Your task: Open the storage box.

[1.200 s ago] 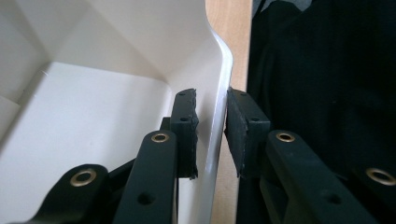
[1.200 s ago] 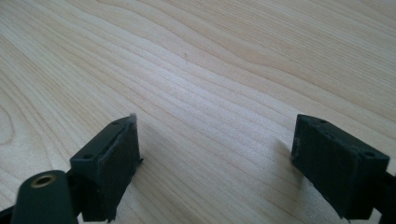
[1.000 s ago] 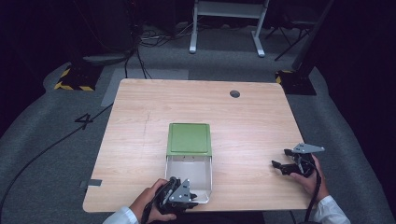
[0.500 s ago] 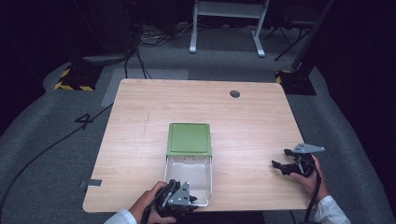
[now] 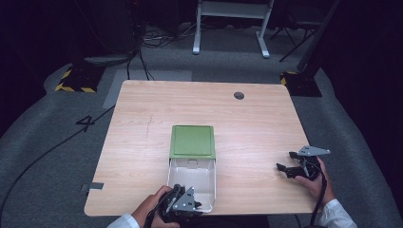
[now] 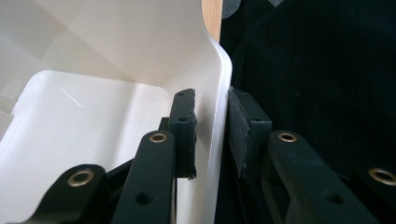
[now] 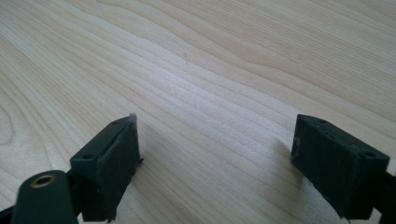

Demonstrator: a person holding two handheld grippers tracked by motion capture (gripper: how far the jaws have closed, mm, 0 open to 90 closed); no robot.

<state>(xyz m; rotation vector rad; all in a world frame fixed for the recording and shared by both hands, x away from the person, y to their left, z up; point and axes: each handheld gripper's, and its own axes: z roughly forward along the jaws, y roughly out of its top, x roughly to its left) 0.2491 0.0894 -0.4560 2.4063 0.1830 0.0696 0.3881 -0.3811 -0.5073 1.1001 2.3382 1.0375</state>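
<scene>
A box stands near the table's front edge with its green lid (image 5: 192,141) lying flat behind its white tray (image 5: 195,173). My left gripper (image 5: 177,194) is at the tray's near edge, held by a hand. In the left gripper view it (image 6: 212,126) is shut on the tray's thin white wall (image 6: 215,93), one pad inside and one outside. My right gripper (image 5: 286,169) rests low over the bare wood at the right, held by the other hand. Its jaws (image 7: 215,154) stand wide open with nothing between them.
The wooden table (image 5: 142,118) has a round cable hole (image 5: 239,95) at the back right. Grey floor with cables surrounds it, and a white frame (image 5: 230,23) stands beyond the far edge.
</scene>
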